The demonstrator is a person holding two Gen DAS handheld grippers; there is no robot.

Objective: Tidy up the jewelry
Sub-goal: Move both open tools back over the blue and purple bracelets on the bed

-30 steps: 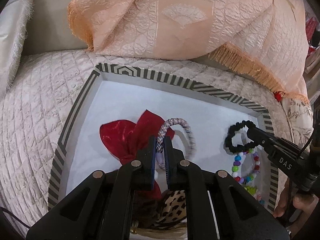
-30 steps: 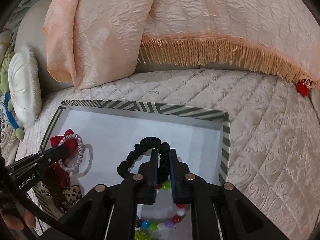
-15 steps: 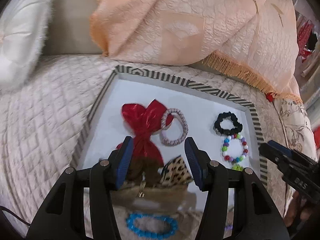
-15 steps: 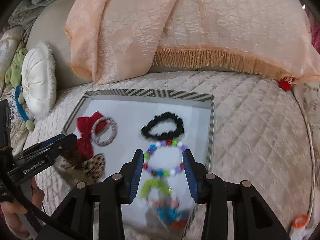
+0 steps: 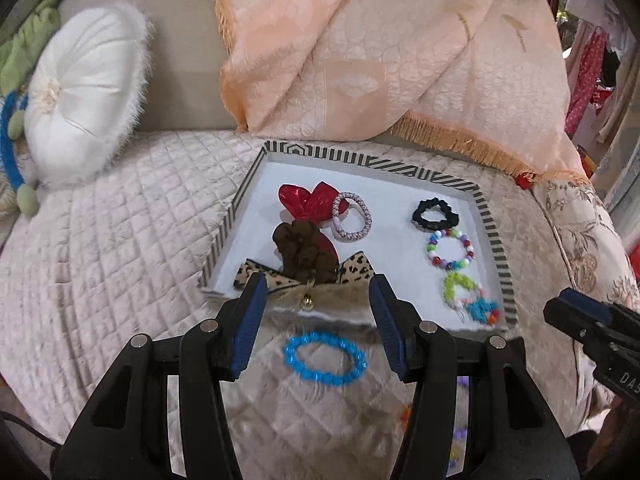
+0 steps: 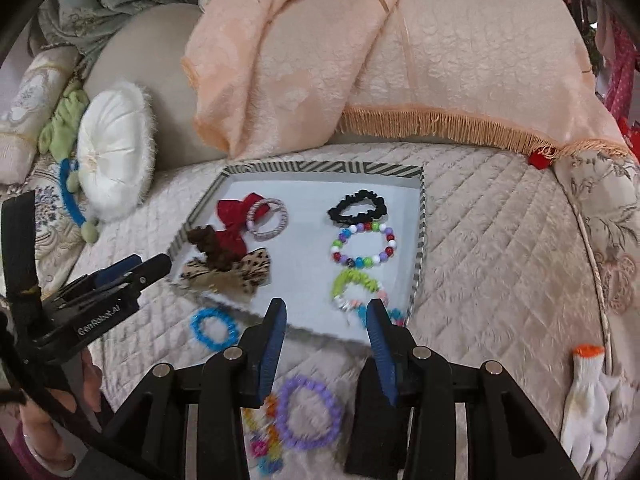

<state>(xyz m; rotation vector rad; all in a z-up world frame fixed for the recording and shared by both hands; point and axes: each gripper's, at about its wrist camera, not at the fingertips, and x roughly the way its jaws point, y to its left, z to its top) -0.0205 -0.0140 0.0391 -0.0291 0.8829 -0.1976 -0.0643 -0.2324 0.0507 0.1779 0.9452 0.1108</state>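
Left tongs [image 5: 316, 330]: wide open, holding nothing, hovering over the quilted bed cover [image 5: 100, 240] just short of the tray's near edge.
Nearest item to left tongs: a bright blue bead bracelet [image 5: 324, 358] lies flat on the quilt, directly below and between the two blue pads, outside the tray. It is an oval ring, its longer axis running left to right, across the gap of the tongs.
Right tongs [image 6: 326, 344]: also wide open and empty, hovering at the tray's near edge.
Nearest item to right tongs: a purple bead bracelet [image 6: 310, 412] lies on the quilt just below the pads, a little left of centre, with small coloured beads [image 6: 264, 440] touching or just beside its left edge.
Which side is nearer: the left tongs are nearer the blue bracelet; the right tongs are nearer the purple one.
Striped tray [image 5: 486, 216]: sits on the bed beyond both tongs. It holds a red bow, a pink-and-white hair tie [image 5: 352, 216], a black scrunchie [image 5: 434, 214], a multicoloured bead bracelet [image 5: 450, 250] and more.
Likely next move: probably a short drop onto either bracelet, closing across one side of its ring.
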